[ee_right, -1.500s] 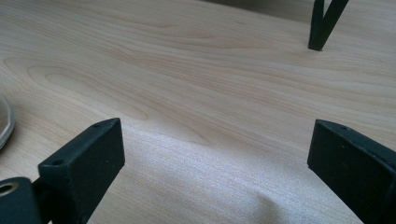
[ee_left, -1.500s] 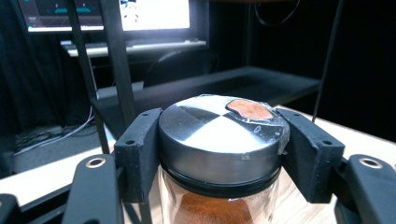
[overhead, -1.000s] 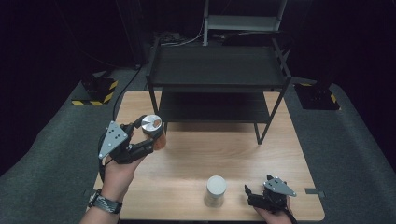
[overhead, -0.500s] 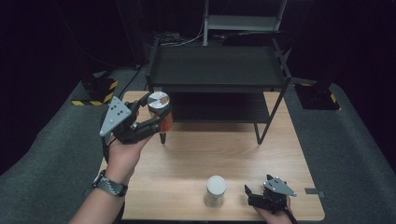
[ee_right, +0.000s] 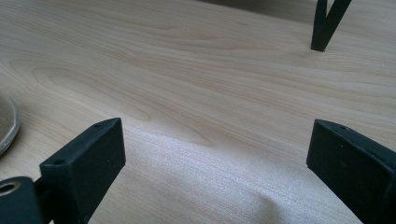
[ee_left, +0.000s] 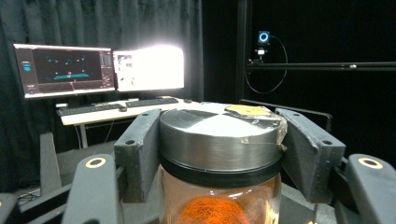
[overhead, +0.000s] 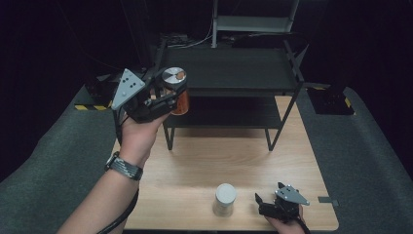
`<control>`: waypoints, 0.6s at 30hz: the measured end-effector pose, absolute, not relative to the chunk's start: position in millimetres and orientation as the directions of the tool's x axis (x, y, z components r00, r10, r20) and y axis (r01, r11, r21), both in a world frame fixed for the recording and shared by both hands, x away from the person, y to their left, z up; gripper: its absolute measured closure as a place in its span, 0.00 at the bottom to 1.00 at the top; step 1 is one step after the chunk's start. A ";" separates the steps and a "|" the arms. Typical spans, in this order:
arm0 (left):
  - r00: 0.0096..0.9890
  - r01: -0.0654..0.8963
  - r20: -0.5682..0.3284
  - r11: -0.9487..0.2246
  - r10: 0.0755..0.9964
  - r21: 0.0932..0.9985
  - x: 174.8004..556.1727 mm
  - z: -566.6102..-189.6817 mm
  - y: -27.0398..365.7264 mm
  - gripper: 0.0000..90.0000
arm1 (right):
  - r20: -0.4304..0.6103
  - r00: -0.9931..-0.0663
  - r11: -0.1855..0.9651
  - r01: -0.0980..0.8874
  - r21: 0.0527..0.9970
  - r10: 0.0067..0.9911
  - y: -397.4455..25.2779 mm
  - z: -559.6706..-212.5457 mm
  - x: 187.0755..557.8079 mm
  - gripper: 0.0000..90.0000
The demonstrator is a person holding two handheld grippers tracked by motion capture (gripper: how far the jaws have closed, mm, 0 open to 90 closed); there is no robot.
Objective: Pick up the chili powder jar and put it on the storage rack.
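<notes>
The left gripper (overhead: pixel 168 95) is gripping a spice jar (overhead: pixel 176 90) in its jaws, at the shelf's (overhead: pixel 234 73) left end. The right gripper (overhead: pixel 265 202) is resting on the worktop (overhead: pixel 219 156), jaws spread wide.

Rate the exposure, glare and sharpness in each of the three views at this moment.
High view: the table is evenly lit and sharp, with dark surroundings. Left gripper view: one monitor is blown out to white glare, while the jar in the left claw is sharp. Right gripper view: soft sheen on the wood, right claw edges slightly soft.
</notes>
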State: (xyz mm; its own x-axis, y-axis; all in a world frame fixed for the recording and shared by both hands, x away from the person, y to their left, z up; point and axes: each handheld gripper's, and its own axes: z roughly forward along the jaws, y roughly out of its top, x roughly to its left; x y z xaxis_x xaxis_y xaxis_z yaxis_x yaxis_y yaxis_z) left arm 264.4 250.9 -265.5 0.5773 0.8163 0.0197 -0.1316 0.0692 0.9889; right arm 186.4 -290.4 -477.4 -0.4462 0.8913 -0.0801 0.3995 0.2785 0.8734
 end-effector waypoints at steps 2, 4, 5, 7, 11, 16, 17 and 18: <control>0.574 -0.134 0.021 0.069 0.819 0.989 269.1 -261.5 247.4 0.38 | -0.083 -0.446 0.280 0.396 0.874 0.891 -290.4 -477.7 186.2 0.04; 0.572 -0.137 0.021 0.070 0.820 0.988 274.0 -257.9 244.5 0.38 | -0.080 -0.446 0.278 0.399 0.874 0.892 -290.2 -477.5 186.0 0.04; 0.571 -0.137 0.019 0.072 0.821 0.988 276.3 -256.2 243.0 0.38 | -0.079 -0.447 0.278 0.399 0.874 0.891 -290.4 -477.5 186.0 0.04; 0.563 -0.138 0.015 0.077 0.826 0.987 283.9 -250.6 238.6 0.38 | -0.077 -0.449 0.277 0.398 0.875 0.890 -291.1 -477.6 186.2 0.04; 0.557 -0.140 0.010 0.082 0.831 0.987 291.9 -245.1 235.5 0.38 | -0.075 -0.450 0.275 0.397 0.875 0.890 -291.7 -477.8 186.2 0.04; 0.539 -0.148 0.010 0.082 0.843 0.986 307.1 -237.4 227.3 0.38 | -0.073 -0.452 0.274 0.396 0.876 0.889 -292.3 -477.9 186.2 0.04; 0.539 -0.148 0.010 0.082 0.843 0.986 307.1 -237.4 227.3 0.38 | -0.073 -0.452 0.274 0.396 0.876 0.889 -292.3 -477.9 186.2 0.04; 0.538 -0.147 0.008 0.084 0.843 0.986 308.8 -237.2 226.1 0.38 | -0.072 -0.453 0.273 0.396 0.877 0.889 -292.4 -477.9 186.3 0.05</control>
